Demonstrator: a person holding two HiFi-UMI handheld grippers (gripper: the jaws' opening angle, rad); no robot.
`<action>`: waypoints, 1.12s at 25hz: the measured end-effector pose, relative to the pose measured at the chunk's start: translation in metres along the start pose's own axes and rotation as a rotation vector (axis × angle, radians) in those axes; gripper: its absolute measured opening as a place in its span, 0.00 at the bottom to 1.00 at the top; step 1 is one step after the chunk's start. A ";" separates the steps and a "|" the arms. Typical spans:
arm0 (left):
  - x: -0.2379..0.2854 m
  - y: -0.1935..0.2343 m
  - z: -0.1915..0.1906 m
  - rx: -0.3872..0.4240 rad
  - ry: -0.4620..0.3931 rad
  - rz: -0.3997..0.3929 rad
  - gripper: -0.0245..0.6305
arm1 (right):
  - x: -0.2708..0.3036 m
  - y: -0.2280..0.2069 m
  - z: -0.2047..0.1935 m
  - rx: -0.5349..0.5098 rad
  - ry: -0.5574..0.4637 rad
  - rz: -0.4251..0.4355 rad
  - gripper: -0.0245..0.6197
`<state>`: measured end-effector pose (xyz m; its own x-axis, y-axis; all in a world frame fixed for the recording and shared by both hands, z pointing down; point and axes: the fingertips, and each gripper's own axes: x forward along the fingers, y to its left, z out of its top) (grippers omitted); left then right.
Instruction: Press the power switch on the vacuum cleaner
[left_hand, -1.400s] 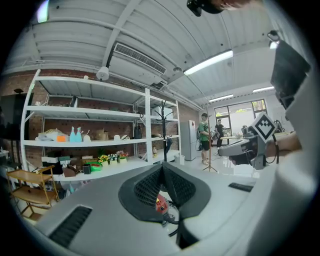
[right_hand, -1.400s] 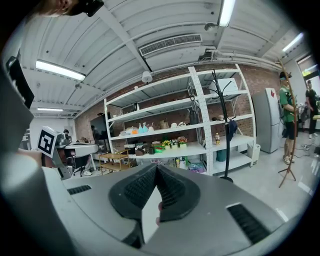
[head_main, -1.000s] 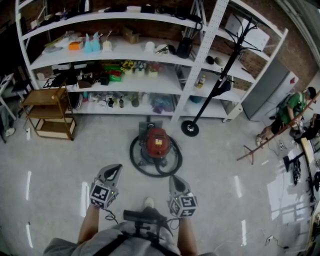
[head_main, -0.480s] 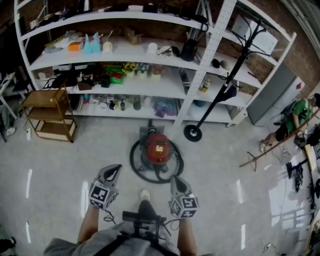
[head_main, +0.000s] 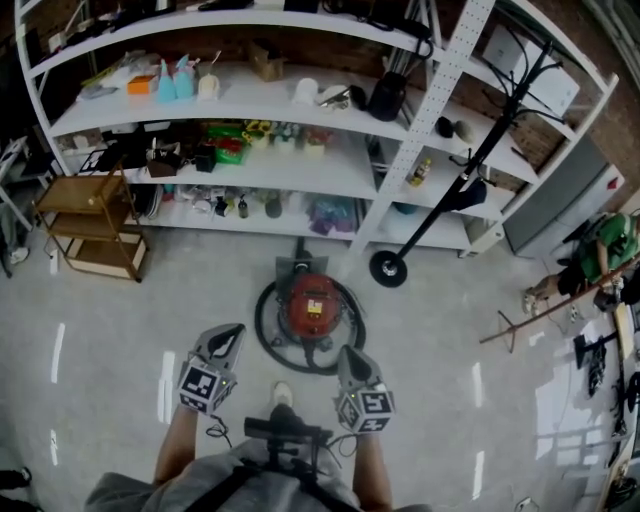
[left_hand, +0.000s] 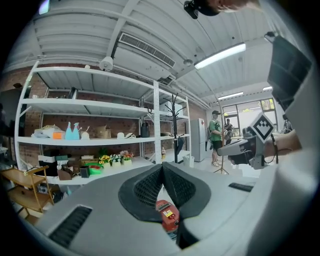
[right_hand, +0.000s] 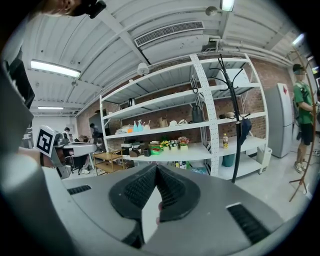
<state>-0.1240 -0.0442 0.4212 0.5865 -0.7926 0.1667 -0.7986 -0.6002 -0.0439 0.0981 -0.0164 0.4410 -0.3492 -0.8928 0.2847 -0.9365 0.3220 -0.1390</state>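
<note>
Head view puts the red vacuum (head_main: 313, 305) on the grey floor (head_main: 110, 330) just ahead of the person, ringed by its black hose (head_main: 262, 330); its switch is too small to pick out. Both claws are held short of it and neither touches it. The left claw (head_main: 230, 335) is at the vacuum's near left and the right claw (head_main: 350, 355) at its near right, each with its marker cube toward the person. A pale shoe (head_main: 283, 393) shows on the floor between them. In the left gripper view that claw's jaws meet at their tips with nothing gripped, and the vacuum shows through the narrow wedge below the tips. In the right gripper view the jaws likewise meet at the tips and hold nothing, with pale floor in the wedge. Just behind the vacuum stands a white shelf unit (head_main: 300, 110), whose shelves carry blue spray bottles (head_main: 175, 80) and small pots of flowers among other things. A black stand with a round base (head_main: 388, 268) rests to the vacuum's right, a wooden cart (head_main: 85, 225) stands at the far left, and a person in a green top (head_main: 608, 245) is at the far right.
</note>
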 end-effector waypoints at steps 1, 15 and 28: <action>0.008 0.001 0.002 -0.006 0.004 0.000 0.05 | 0.006 -0.005 0.003 -0.003 -0.001 0.002 0.06; 0.102 0.022 0.006 0.005 0.052 0.003 0.05 | 0.080 -0.066 0.027 0.029 0.019 0.032 0.06; 0.151 0.036 -0.003 0.008 0.092 -0.022 0.05 | 0.122 -0.097 0.018 0.050 0.064 0.032 0.06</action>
<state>-0.0650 -0.1852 0.4480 0.5891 -0.7660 0.2574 -0.7841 -0.6188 -0.0470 0.1469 -0.1623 0.4724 -0.3819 -0.8596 0.3394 -0.9225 0.3324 -0.1960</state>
